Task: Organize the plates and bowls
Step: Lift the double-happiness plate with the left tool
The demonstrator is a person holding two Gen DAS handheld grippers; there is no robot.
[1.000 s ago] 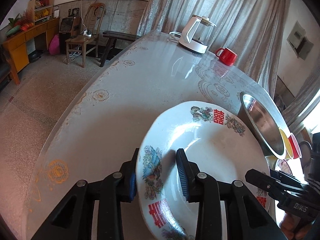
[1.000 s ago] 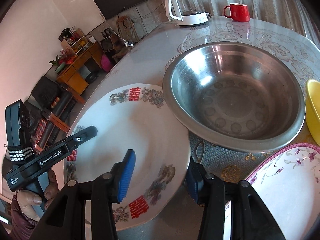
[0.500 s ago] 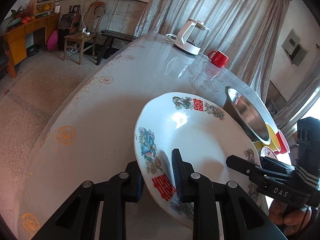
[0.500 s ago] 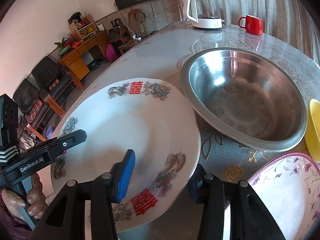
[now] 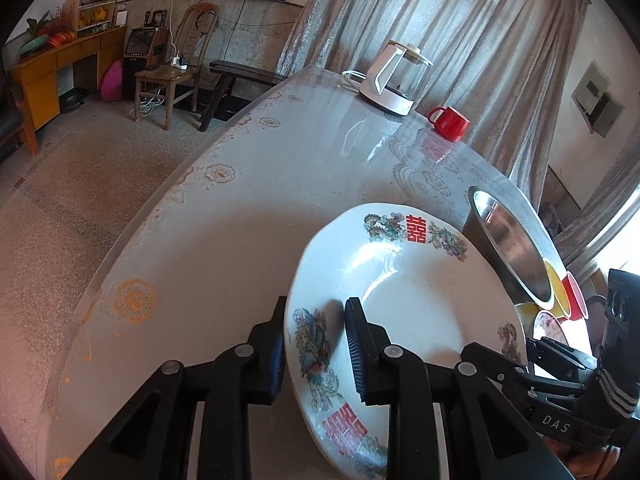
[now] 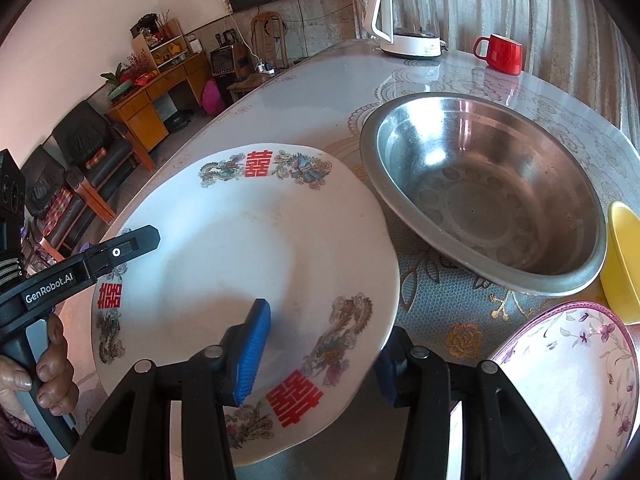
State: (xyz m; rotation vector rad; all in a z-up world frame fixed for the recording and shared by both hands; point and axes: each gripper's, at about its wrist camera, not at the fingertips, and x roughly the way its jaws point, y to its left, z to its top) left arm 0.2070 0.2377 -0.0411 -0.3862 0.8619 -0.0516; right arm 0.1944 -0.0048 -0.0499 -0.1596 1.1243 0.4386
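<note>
A large white plate (image 5: 404, 304) with red characters and dragon prints is lifted and tilted above the table. My left gripper (image 5: 314, 344) is shut on its left rim. In the right wrist view the same plate (image 6: 240, 264) fills the middle. My right gripper (image 6: 320, 352) is open, one blue pad above the plate and the other below its near rim, not pinching it. A steel bowl (image 6: 480, 196) stands right of the plate. A yellow bowl (image 6: 624, 264) and a floral plate (image 6: 568, 384) lie at the right.
A white kettle (image 5: 394, 80) and a red mug (image 5: 448, 118) stand at the table's far end. A red bowl (image 5: 574, 296) sits behind the yellow one. The table edge (image 5: 132, 236) curves at the left, with floor, a chair and a desk beyond.
The plate has been lifted and carried a little away from the steel bowl, held by my left gripper. My right gripper stays open around its near rim.
</note>
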